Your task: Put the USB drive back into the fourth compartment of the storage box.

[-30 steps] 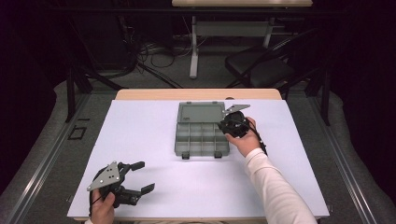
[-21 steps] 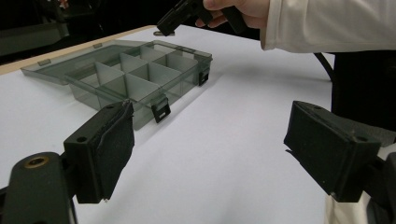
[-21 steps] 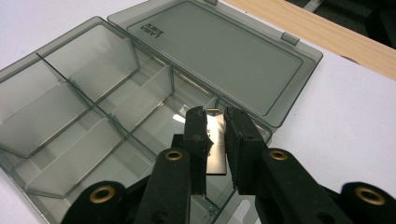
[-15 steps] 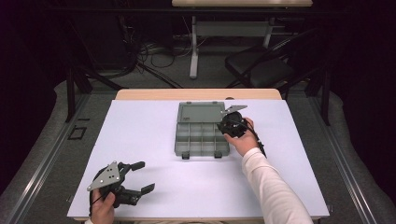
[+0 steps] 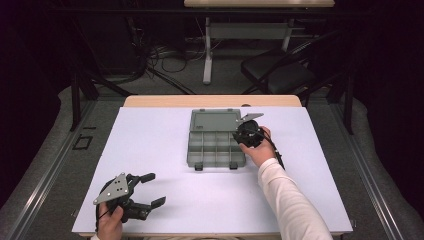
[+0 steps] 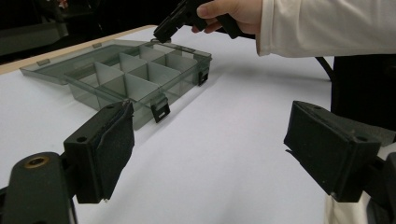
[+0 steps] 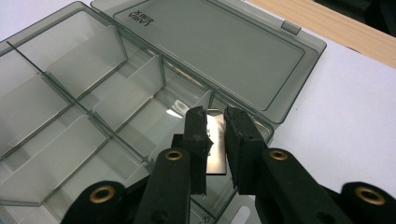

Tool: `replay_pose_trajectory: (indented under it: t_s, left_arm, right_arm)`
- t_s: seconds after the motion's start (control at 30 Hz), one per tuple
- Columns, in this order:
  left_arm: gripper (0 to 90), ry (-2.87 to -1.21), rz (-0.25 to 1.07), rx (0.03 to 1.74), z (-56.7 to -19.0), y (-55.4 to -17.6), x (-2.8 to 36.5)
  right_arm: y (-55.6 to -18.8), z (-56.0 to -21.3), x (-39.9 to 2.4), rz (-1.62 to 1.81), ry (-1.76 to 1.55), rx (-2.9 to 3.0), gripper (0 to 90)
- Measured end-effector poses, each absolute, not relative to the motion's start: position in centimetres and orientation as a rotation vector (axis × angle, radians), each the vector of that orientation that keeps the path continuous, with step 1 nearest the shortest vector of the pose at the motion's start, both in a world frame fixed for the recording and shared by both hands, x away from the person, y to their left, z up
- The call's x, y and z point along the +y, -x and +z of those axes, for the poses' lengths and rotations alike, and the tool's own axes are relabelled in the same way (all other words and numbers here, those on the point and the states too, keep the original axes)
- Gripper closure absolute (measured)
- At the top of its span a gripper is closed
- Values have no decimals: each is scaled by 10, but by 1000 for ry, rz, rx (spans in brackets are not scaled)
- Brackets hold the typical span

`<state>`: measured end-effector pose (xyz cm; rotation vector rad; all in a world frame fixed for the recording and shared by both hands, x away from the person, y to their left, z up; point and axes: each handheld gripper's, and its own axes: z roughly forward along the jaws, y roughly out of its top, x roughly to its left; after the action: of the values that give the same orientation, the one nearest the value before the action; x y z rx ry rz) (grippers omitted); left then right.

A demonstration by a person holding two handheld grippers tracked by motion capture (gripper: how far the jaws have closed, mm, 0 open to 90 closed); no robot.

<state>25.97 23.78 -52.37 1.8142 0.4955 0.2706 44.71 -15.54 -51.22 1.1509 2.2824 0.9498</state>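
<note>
Inspector A: The right gripper (image 7: 215, 122) is clamped on a thin, shiny metal plate (image 7: 216, 150), its jaws drawn together onto the plate's two faces. It hangs over the smoky grey transparent plastic compartment box (image 5: 216, 148), at the compartment nearest the hinge of the open lid (image 7: 219, 51).

Inspector B: Advice for the step?

Inspector A: The plate should probably go down upright into that compartment, kept off the thin dividers (image 7: 133, 93), and be released only once its lower edge rests on the floor.

Inspector B: And the left gripper (image 5: 148, 189)?

Inspector A: Jaws wide apart, nothing between them, near the front edge of the white table sheet (image 5: 150, 145), well apart from the box.
</note>
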Motion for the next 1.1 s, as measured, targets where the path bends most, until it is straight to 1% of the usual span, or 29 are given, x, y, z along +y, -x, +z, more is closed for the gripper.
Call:
replay_pose_trajectory:
  t_s: [0.47, 0.73, 0.87, 1.1]
  left_arm:
    - [158, -1814, 270, 497, -524, -260, 238]
    - [158, -1816, 268, 495, -524, -261, 237]
    - [158, -1817, 266, 495, -524, -261, 236]
    - [158, -1820, 262, 493, -524, -262, 236]
  right_arm:
    - [-448, -514, -155, 948, -1159, 2279, 791]
    - [-447, -513, -155, 946, -1150, 2273, 766]
    - [-445, -511, -155, 948, -1151, 2273, 736]
    - [-442, -508, -155, 975, -1146, 2272, 649]
